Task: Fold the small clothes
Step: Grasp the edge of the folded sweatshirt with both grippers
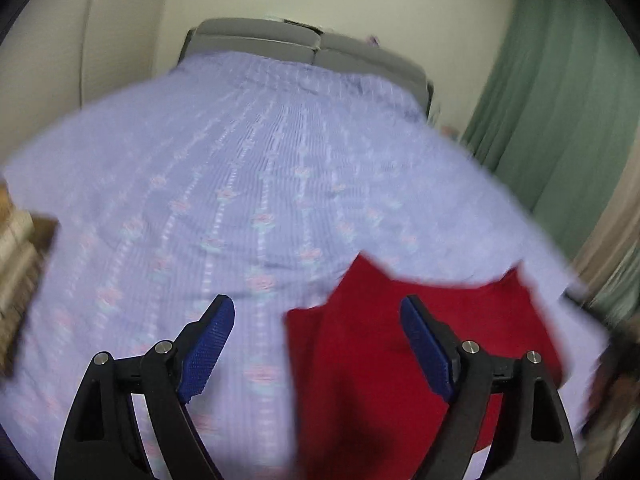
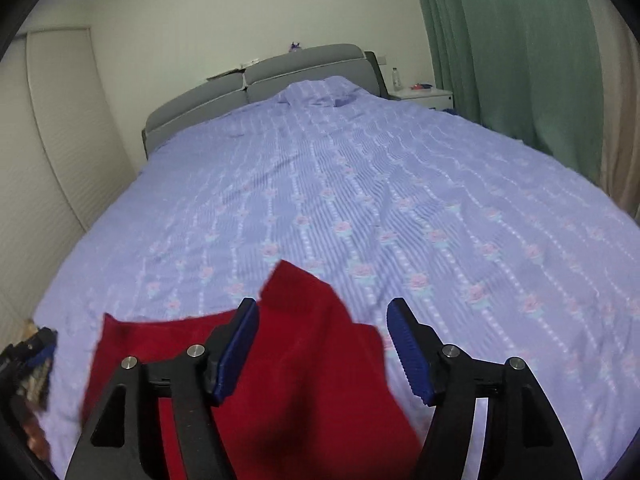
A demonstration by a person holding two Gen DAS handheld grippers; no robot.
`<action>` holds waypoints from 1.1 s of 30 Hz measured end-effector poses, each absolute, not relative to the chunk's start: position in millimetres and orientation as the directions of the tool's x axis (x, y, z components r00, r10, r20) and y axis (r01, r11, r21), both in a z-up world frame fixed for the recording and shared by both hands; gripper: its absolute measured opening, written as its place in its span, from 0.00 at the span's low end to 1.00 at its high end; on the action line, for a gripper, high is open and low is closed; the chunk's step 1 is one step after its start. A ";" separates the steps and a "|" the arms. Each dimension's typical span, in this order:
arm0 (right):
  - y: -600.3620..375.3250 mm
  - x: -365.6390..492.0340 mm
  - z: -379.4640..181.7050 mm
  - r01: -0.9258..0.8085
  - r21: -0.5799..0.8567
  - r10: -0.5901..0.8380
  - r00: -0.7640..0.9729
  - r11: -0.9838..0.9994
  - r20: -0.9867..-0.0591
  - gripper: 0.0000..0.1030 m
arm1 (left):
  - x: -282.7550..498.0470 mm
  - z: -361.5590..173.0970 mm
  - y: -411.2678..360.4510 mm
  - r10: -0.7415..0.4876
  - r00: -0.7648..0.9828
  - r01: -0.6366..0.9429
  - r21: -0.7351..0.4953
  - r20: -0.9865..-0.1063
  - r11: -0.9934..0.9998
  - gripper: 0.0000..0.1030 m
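A small red garment lies flat on the lilac bedspread near the bed's front edge. In the left wrist view my left gripper hangs above the garment's left side, its blue pads wide apart with nothing between them. The same red garment shows in the right wrist view, with a pointed corner at its far end. My right gripper is open above its right part, and its pads touch no cloth. The garment's near end is hidden under the fingers.
A grey headboard closes the far end of the bed. Green curtains hang at the right, beside a white nightstand. A brown striped thing lies at the bed's left edge. The other gripper shows at the left.
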State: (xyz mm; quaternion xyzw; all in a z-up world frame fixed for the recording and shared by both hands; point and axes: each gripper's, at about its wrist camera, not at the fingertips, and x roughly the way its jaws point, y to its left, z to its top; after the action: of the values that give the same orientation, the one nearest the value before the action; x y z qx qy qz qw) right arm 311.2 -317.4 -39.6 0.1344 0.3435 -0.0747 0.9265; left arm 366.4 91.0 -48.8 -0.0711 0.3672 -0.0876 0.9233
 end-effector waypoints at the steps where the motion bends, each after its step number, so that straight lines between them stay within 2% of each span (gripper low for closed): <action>1: -317.4 314.7 -44.0 0.233 0.159 -0.066 0.732 0.959 -0.678 0.64 | 368.5 -55.2 85.5 -0.222 0.694 0.142 -0.172 -0.685 0.975 0.82; 6: -326.2 326.7 -68.7 0.216 0.168 -0.019 0.666 0.962 -0.745 0.64 | 384.5 -78.2 81.9 -0.278 0.620 0.131 -0.253 -0.733 0.959 0.79; 9: -333.0 329.8 -81.8 0.242 0.148 -0.047 0.652 0.959 -0.757 0.64 | 392.1 -88.8 78.5 -0.312 0.587 0.124 -0.298 -0.747 0.947 0.61; 11: -335.7 332.0 -88.0 0.246 0.165 -0.032 0.641 0.955 -0.767 0.63 | 396.1 -94.1 74.9 -0.346 0.554 0.126 -0.335 -0.757 0.934 0.57; 13: -338.7 335.4 -91.8 0.238 0.187 -0.007 0.636 0.953 -0.772 0.61 | 398.9 -98.4 73.6 -0.354 0.532 0.115 -0.348 -0.770 0.930 0.45; 14: -340.7 336.9 -93.8 0.246 0.185 -0.012 0.631 0.951 -0.775 0.55 | 399.6 -99.8 72.4 -0.341 0.527 0.108 -0.337 -0.778 0.935 0.37; 15: -342.9 338.9 -95.6 0.248 0.195 -0.004 0.628 0.949 -0.778 0.49 | 398.1 -99.2 71.7 -0.313 0.534 0.094 -0.313 -0.786 0.945 0.23; 17: -347.1 341.8 -99.5 0.242 0.245 0.043 0.624 0.939 -0.780 0.16 | 389.9 -92.0 71.5 -0.335 0.550 0.112 -0.330 -0.765 0.937 0.12; 20: -345.5 336.0 -95.3 0.241 0.289 0.071 0.641 0.927 -0.764 0.13 | 368.2 -75.0 76.9 -0.420 0.569 0.147 -0.415 -0.707 0.898 0.12; 23: -340.1 316.6 -78.9 0.237 0.318 0.077 0.680 0.918 -0.729 0.12 | 346.8 -57.1 81.0 -0.435 0.593 0.161 -0.429 -0.678 0.889 0.11; 26: -334.6 297.7 -56.9 0.233 0.332 0.081 0.697 0.914 -0.712 0.12 | 340.2 -53.4 90.6 -0.430 0.565 0.107 -0.455 -0.704 0.884 0.11; 29: -326.8 291.6 -42.0 0.237 0.279 0.050 0.673 0.930 -0.738 0.12 | 345.8 -60.6 97.5 -0.410 0.532 0.048 -0.456 -0.741 0.889 0.11; 33: -325.9 310.5 -50.0 0.278 0.198 -0.024 0.632 0.940 -0.775 0.11 | 368.8 -86.2 97.1 -0.386 0.484 -0.006 -0.444 -0.785 0.896 0.11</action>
State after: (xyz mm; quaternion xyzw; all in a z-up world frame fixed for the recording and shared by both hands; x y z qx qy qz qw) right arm 310.5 -325.9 -50.0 0.1511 0.4205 -0.0847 0.8906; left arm 368.8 97.1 -86.2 -0.1980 0.4952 -0.1136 0.8382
